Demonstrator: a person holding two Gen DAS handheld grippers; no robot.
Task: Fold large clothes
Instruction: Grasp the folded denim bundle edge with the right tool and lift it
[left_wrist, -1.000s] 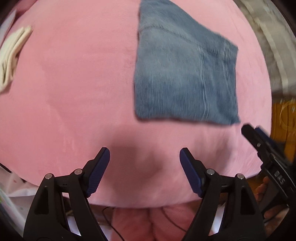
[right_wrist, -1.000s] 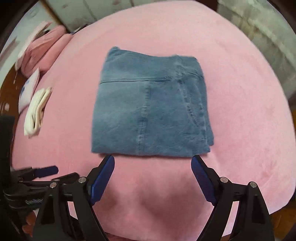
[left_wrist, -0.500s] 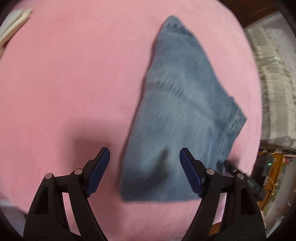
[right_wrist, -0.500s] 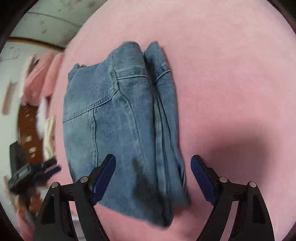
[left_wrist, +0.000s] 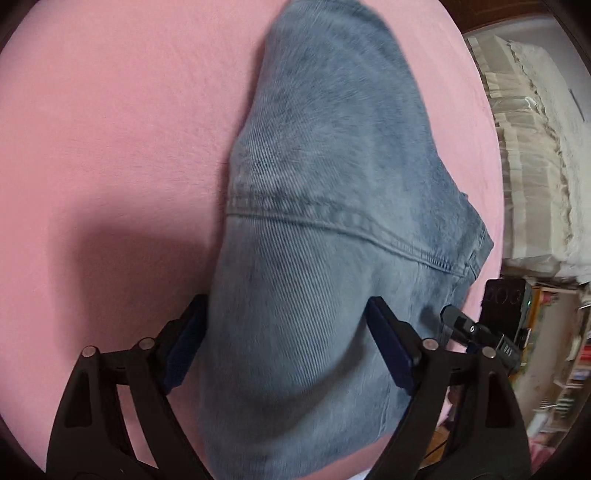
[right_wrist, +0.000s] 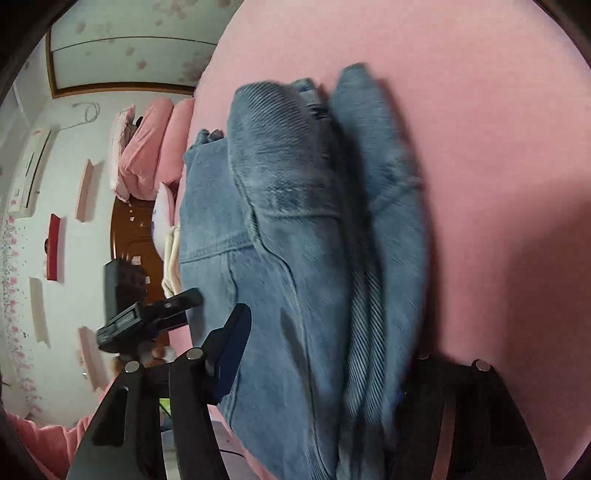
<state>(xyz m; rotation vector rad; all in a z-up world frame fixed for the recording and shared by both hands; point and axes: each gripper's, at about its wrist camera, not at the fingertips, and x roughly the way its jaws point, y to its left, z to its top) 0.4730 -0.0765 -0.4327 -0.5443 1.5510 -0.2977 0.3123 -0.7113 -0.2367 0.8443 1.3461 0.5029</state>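
Folded blue jeans (left_wrist: 332, 229) lie on a pink bed cover (left_wrist: 110, 147). My left gripper (left_wrist: 288, 350) is open, its jaws straddling the near-left edge of the jeans; the left finger sits under the fabric edge. My right gripper (right_wrist: 325, 369) is open around the jeans' (right_wrist: 295, 258) thick folded right edge; its right finger is mostly hidden behind the denim. The right gripper also shows in the left wrist view (left_wrist: 476, 332), and the left gripper in the right wrist view (right_wrist: 147, 317).
The pink cover (right_wrist: 480, 147) spreads all around the jeans. Pink pillows (right_wrist: 147, 155) and a cream cloth (right_wrist: 170, 258) lie at the bed's far end. White bedding (left_wrist: 535, 166) and shelves stand beyond the bed edge.
Both grippers moved in from the bed's near edge onto the folded jeans, one at each side. The denim now lies between the jaws of each.
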